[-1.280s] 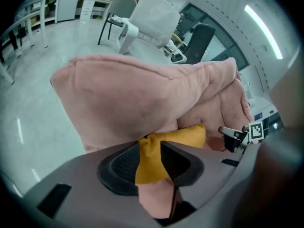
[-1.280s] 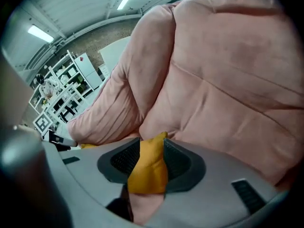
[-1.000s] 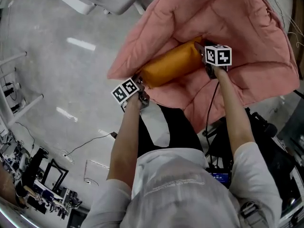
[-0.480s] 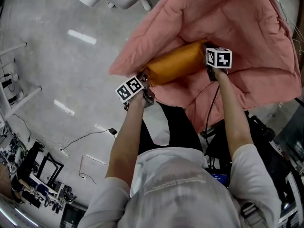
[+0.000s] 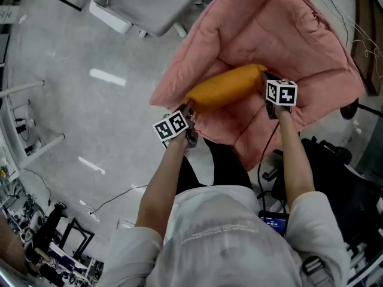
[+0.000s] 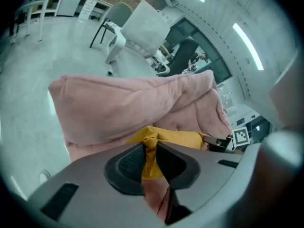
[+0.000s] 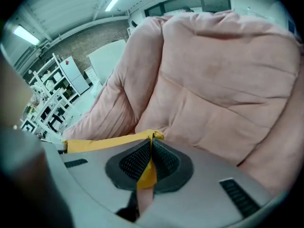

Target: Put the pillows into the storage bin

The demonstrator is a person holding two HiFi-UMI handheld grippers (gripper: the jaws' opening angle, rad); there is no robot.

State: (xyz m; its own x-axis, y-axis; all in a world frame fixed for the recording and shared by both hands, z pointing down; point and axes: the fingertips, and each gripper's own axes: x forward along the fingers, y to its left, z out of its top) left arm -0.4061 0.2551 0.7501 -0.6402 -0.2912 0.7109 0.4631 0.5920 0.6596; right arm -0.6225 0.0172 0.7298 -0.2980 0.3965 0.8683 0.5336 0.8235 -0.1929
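Left tongs [image 6: 149, 151] have just been closing down and are pinching a bunched corner of the orange pillow [image 5: 227, 85]; you can see yellow fabric squeezed between the pads in the left gripper view. Right tongs [image 7: 151, 148] are pressed nearly together on a thin fold of the same pillow's other end. In the head view the left gripper [image 5: 190, 108] has the pillow's 8 o'clock end and the right gripper [image 5: 267, 82] has the 3 o'clock end, so I've got it slung between both hands.

The pillow sits at about 12 o'clock from the middle of the head view, lying against the big pink quilt [image 5: 287, 34], which spreads out toward 1 o'clock. There's a grey chair [image 5: 149, 5] up at 11 o'clock.

Progress-wise, I'd call this early days. The pickup looks done, but I can't see any storage bin in any view, so the whole carry and drop is still ahead of me. I can't spot other pillows either.

Versus a second ago, the pillow was nestled down in the fold of the quilt with the tongs wider at its ends. Now both grips are set and it rides higher, coming out of that fold.
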